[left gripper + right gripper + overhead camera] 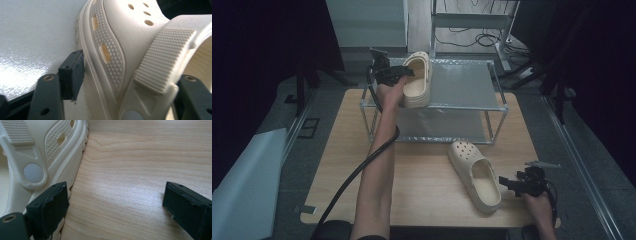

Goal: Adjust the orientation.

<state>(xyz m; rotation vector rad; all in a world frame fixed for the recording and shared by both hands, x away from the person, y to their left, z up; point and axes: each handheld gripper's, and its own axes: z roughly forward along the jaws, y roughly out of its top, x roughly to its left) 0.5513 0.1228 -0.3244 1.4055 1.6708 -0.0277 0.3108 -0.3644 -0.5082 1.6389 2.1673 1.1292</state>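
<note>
While the left tool [404,73] has its jaws apart around the side of the shoe [418,80] on the top shelf of the rack [472,82], the main risk, I think, is at this shoe. It seems to lie on its side near the 9 o'clock edge of the shelf. If the tool pulls back with one pad [75,72] rubbing the sole edge, the shoe may be dragged along and fall off the shelf to the worktop [422,175]. In the left gripper view a small gap shows between this pad and the sole, so the shoe is not clamped; the other jaw is behind the heel strap.

A second risk is at the other shoe [475,175], which lies flat on the worktop at about 5 o'clock from the rack. The right tool [512,186] stands open just at 3 o'clock of its heel, one jaw close to the sole, the other over bare wood. Closing here would catch nothing, or only push the shoe away.
</note>
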